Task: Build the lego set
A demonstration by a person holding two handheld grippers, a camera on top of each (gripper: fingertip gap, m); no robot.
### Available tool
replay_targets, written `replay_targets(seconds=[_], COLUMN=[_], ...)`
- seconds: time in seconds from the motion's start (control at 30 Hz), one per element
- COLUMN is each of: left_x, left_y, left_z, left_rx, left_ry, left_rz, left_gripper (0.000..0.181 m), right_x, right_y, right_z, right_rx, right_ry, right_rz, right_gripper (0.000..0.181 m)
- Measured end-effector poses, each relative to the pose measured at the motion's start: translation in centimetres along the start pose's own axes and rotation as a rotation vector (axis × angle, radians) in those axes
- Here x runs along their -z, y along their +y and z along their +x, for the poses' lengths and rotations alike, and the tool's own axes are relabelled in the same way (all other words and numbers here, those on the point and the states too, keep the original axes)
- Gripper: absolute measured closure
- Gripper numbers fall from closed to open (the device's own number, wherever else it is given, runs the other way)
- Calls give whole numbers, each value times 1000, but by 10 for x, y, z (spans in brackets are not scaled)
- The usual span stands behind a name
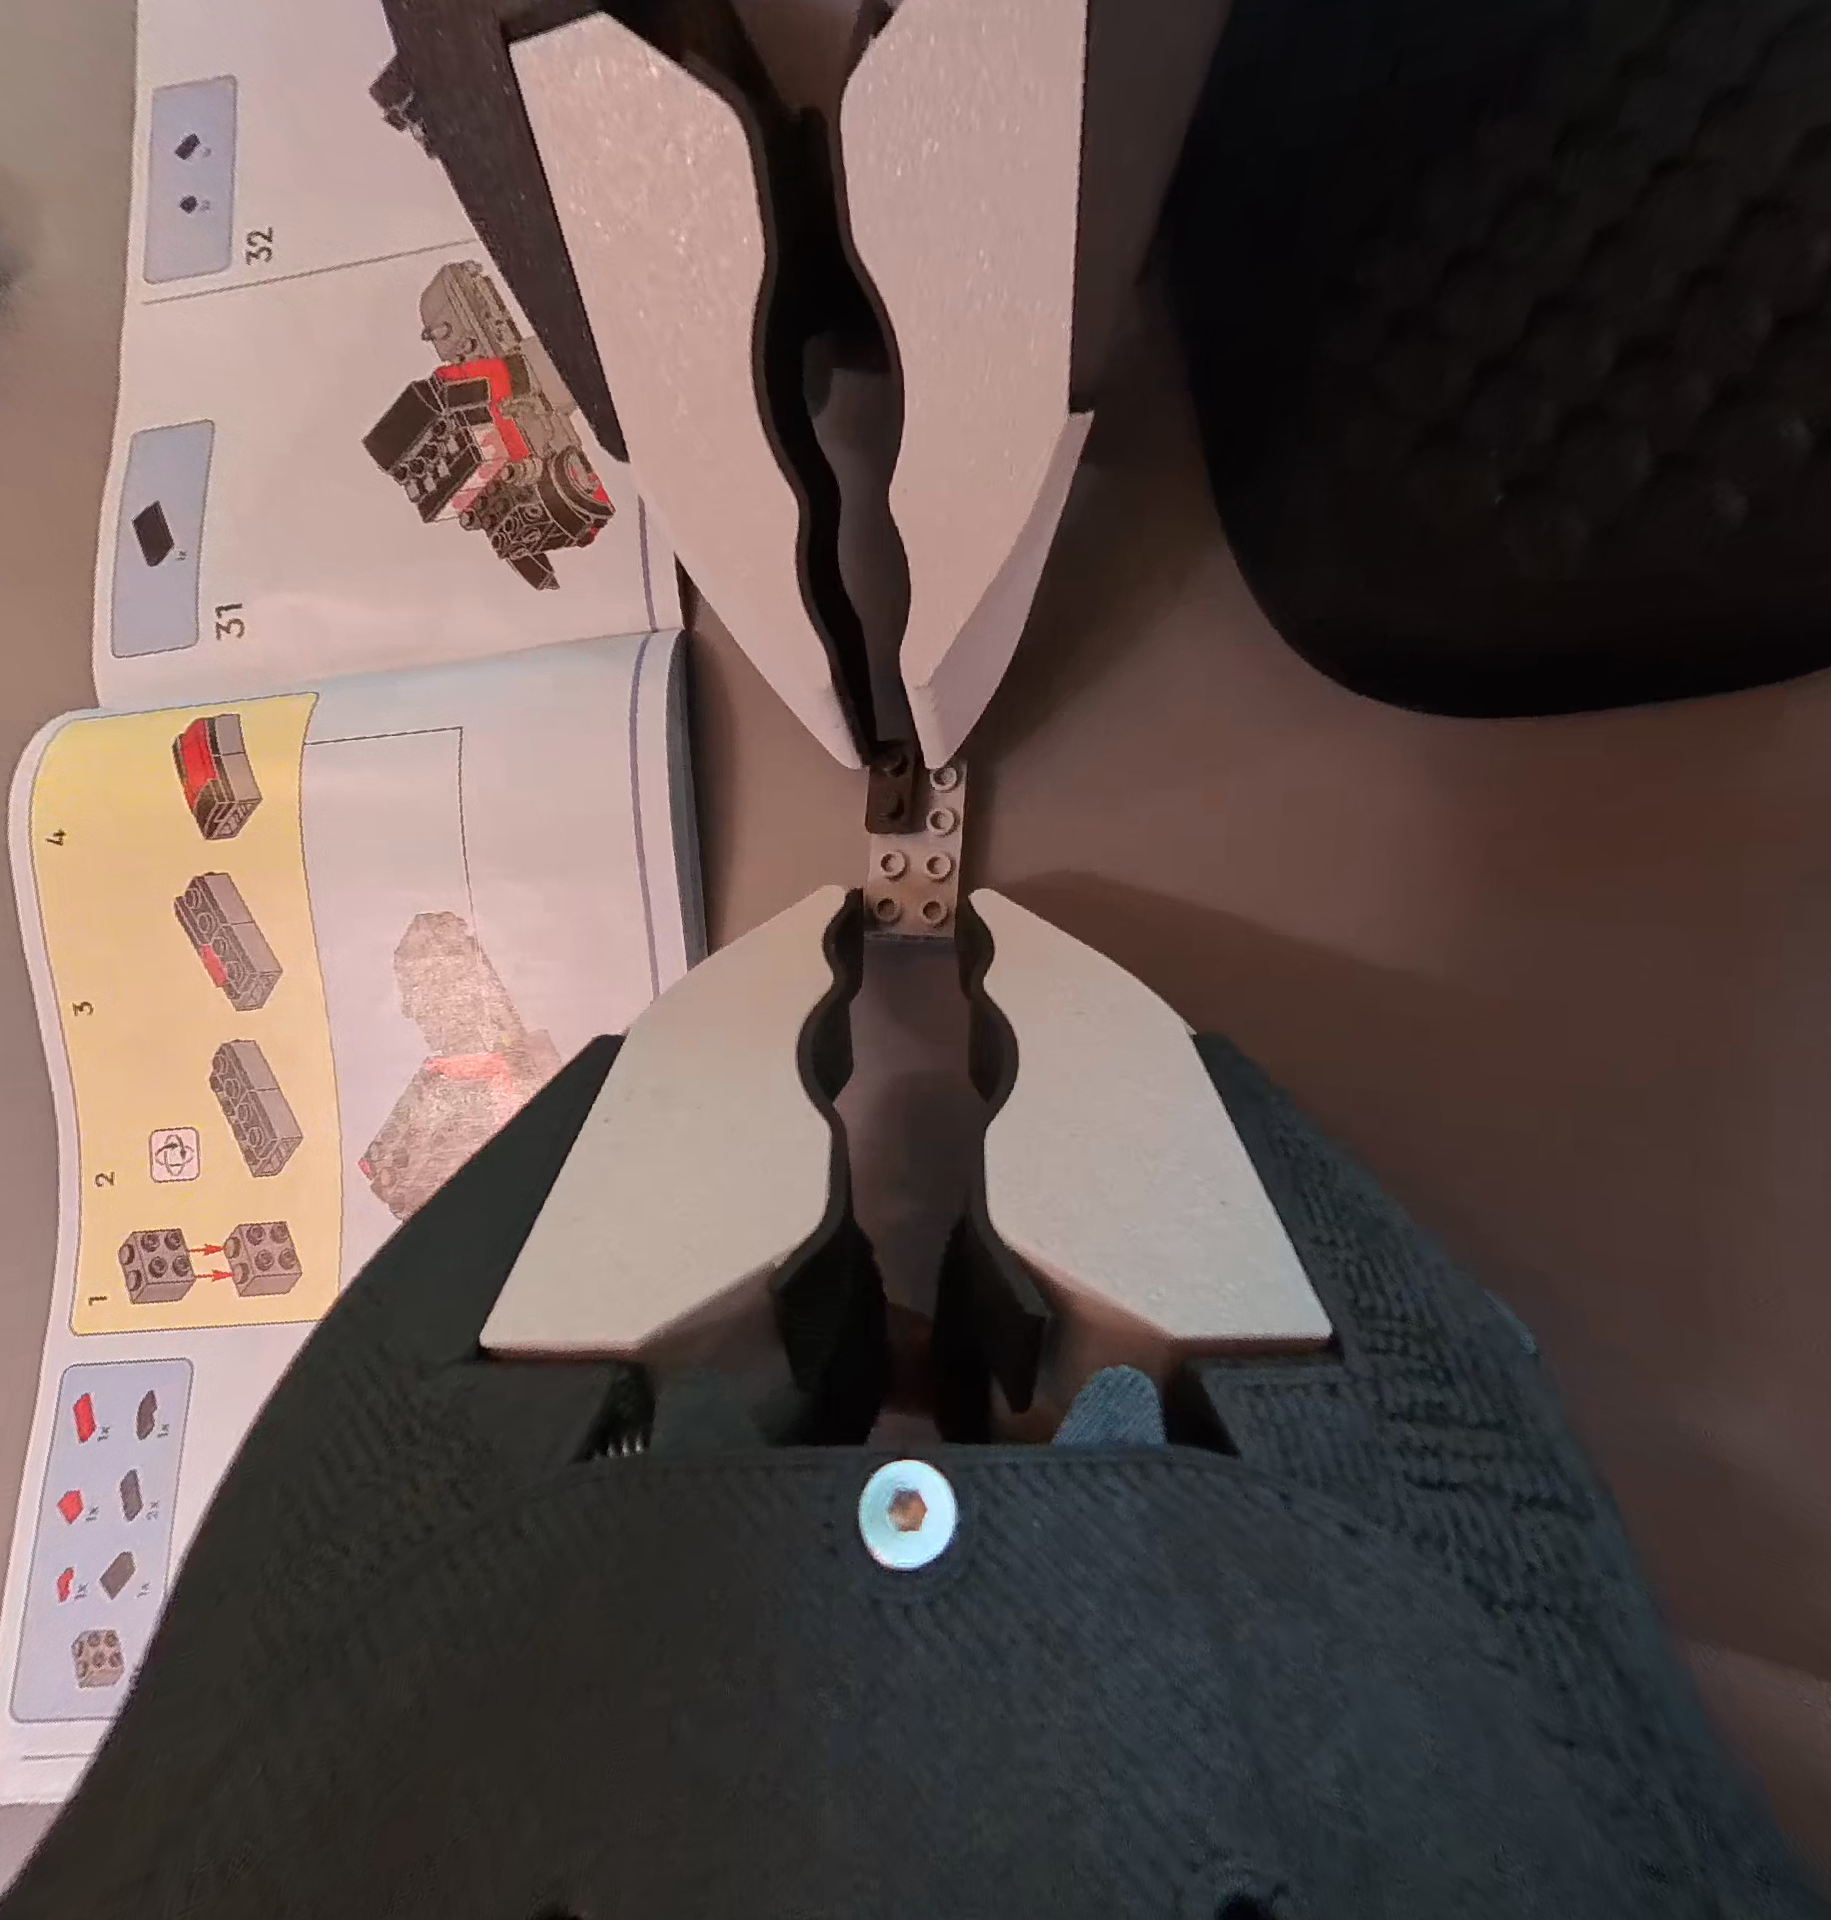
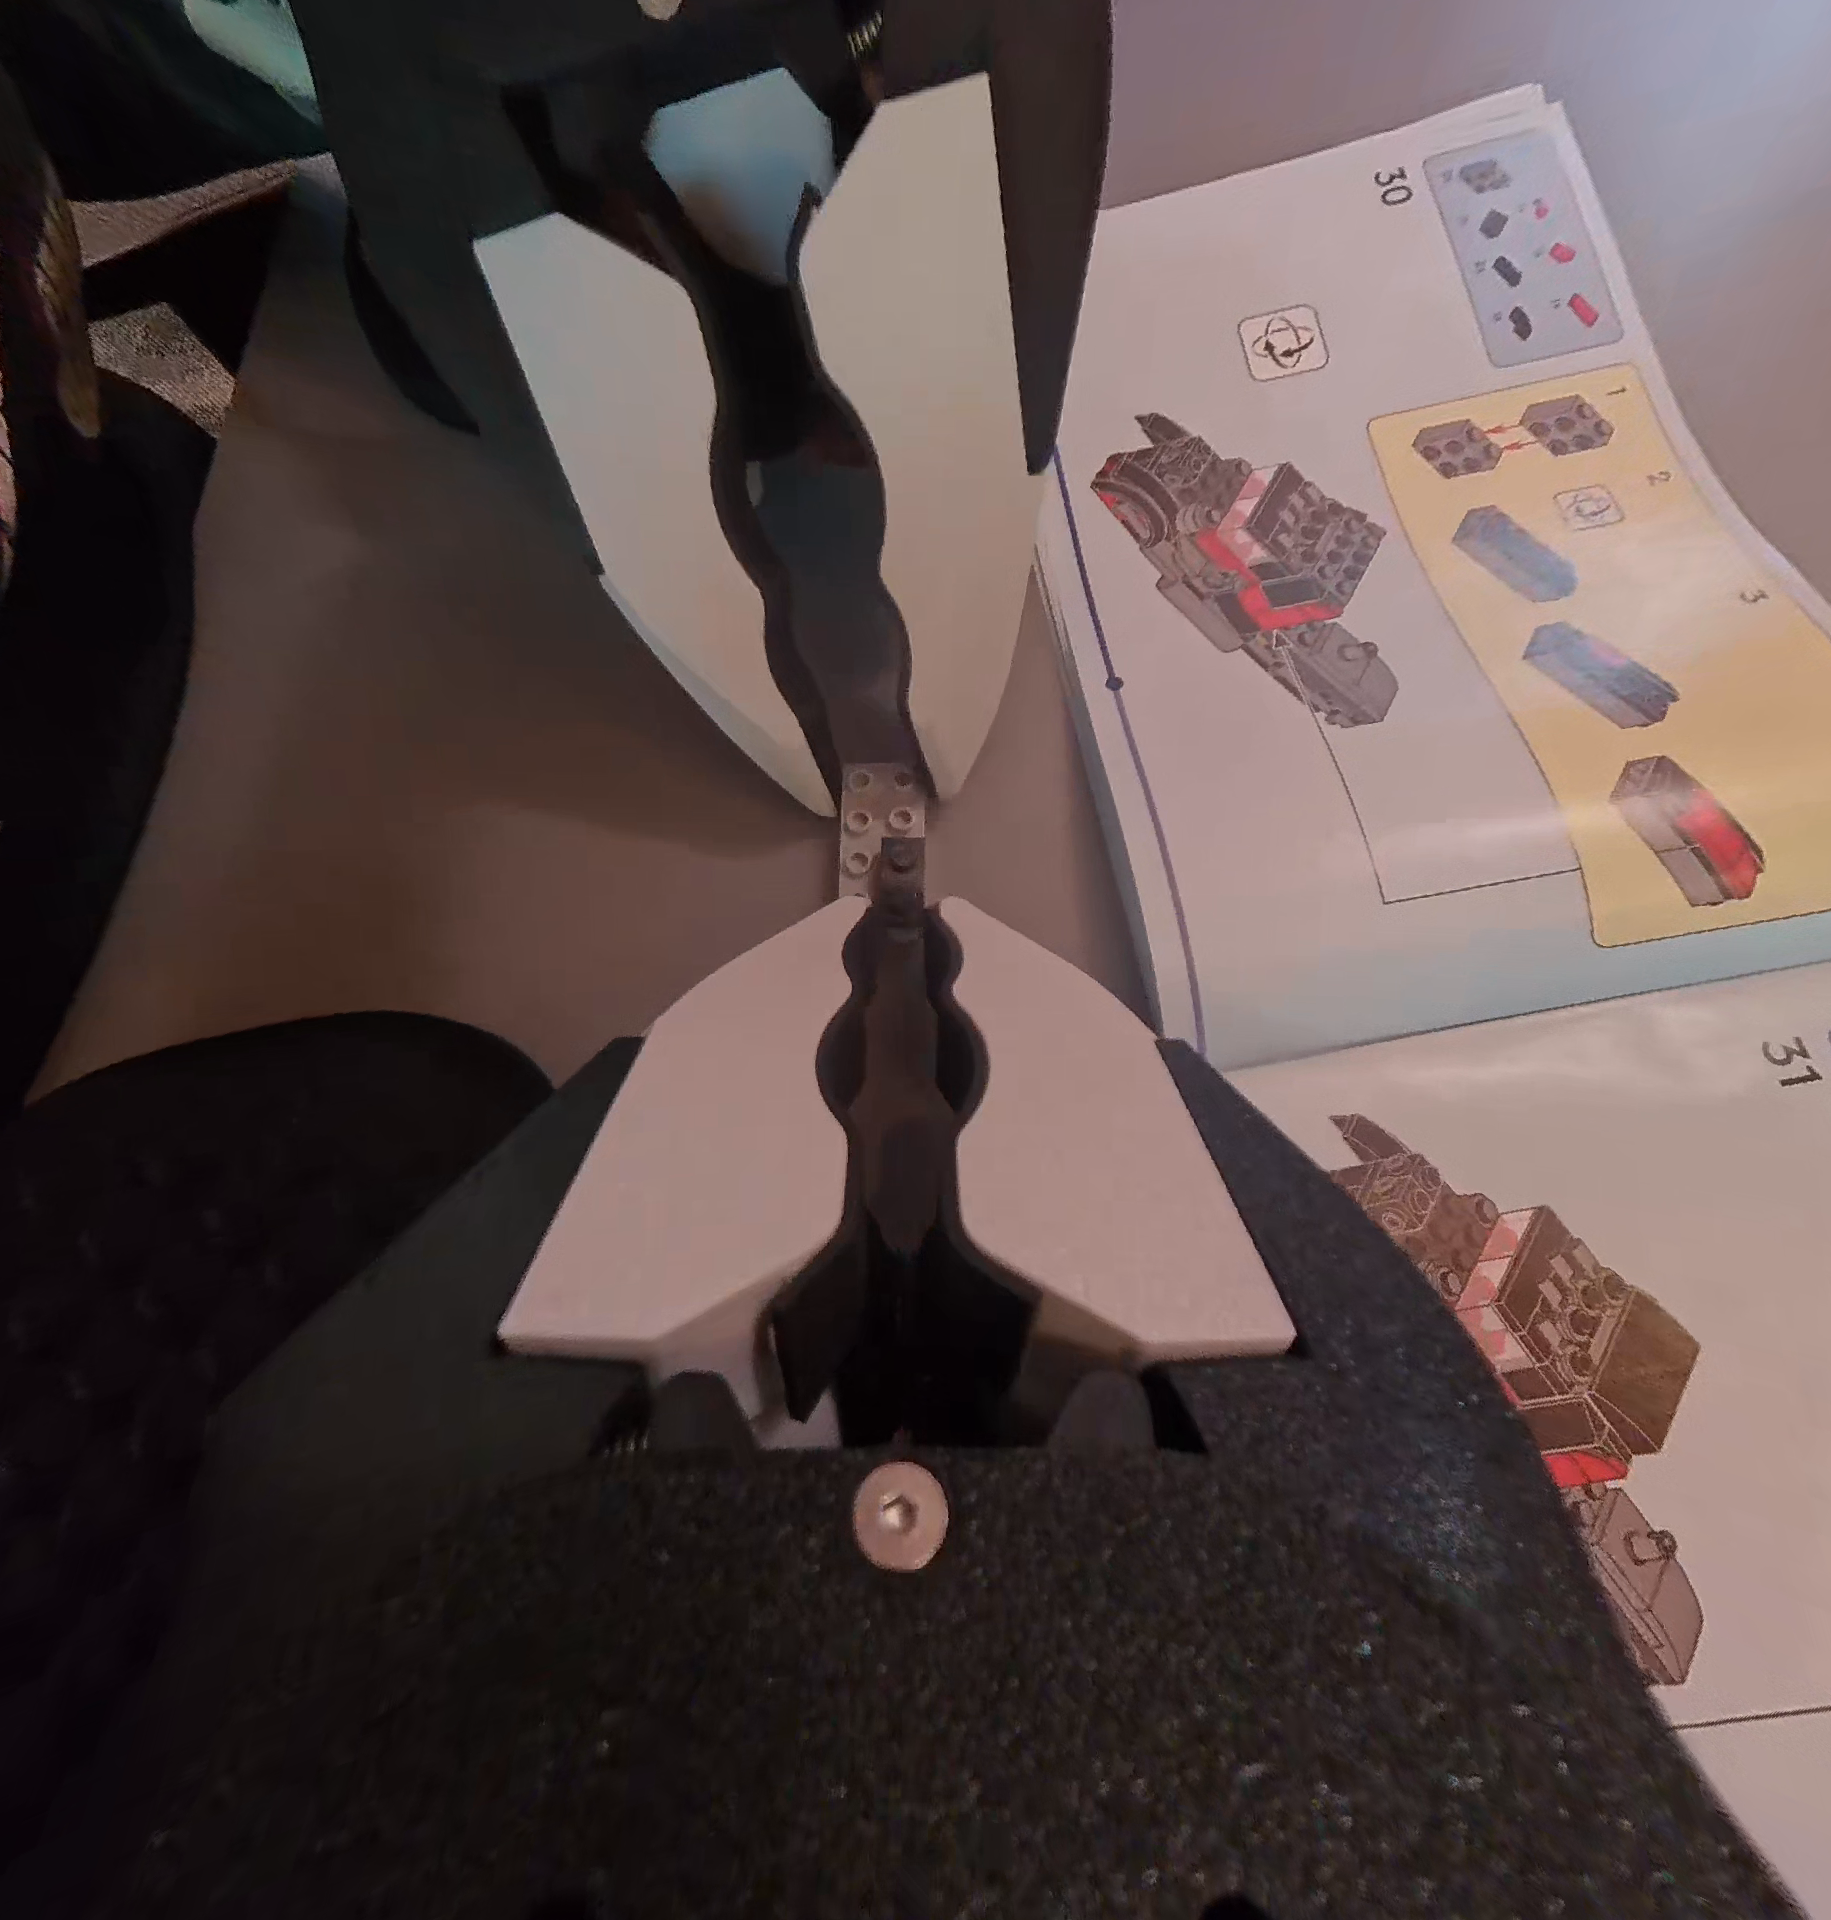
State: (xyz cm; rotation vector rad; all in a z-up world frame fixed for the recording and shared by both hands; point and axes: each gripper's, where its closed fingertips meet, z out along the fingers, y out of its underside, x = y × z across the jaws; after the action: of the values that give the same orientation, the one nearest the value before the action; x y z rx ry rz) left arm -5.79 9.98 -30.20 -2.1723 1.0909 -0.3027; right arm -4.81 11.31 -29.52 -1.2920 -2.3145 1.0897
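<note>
Left wrist view: the left tool [image 1: 909, 906] grips the grey plate [image 1: 913, 883] by its side edges above the table [image 1: 1306, 987]. The plate is light, stiff and smooth, so it may slip.

Right wrist view: the right tool [image 2: 898, 906] pinches the small dark piece [image 2: 900, 868] against the plate's studs; it probably needs firm, straight pressure.

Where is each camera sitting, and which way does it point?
Left wrist view: rides the left tool, looking along its fingers at the grey brick it grips; the right tool faces it.
Right wrist view: rides the right tool, which pinches a dark piece; the left tool faces it.
Both show both tools, the bricks and the booklet.
</note>
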Motion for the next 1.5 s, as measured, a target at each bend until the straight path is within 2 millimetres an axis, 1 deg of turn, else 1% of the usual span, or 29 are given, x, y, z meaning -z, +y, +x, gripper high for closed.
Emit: replay_targets(seconds=[0.43,0.63,0.77,0.83,0.93,1.03,1.17,1.4,1.5], left_x=[1,1,2,3,2,-1,-4,-4,-4], left_y=[-1,-2,-3,-4,-5,-5,-5,-5,-5], left_z=[-1,-1,-3,-4,-5,-5,-1,0,0], left_rx=[-3,1,12,18,8,-16,-40,-40,-38], left_ry=[-9,-4,-12,-14,-12,-4,28,42,43], left_rz=[14,23,34,40,46,47,50,59,60], left_gripper=[164,163,157,152,150,152,164,164,164], right_x=[0,0,6,9,7,1,-1,-1,-2], right_y=[-1,-1,-6,-11,-14,-14,-10,-9,-8], right_z=[-1,-1,0,1,-2,-3,-1,0,2], right_rx=[-22,-32,-44,-41,-8,0,-8,-29,-42], right_ry=[3,-4,0,5,6,3,17,38,93], right_rz=[-23,-28,-1,30,34,13,-8,-38,-65], right_gripper=[173,170,168,174,178,180,181,181,181])
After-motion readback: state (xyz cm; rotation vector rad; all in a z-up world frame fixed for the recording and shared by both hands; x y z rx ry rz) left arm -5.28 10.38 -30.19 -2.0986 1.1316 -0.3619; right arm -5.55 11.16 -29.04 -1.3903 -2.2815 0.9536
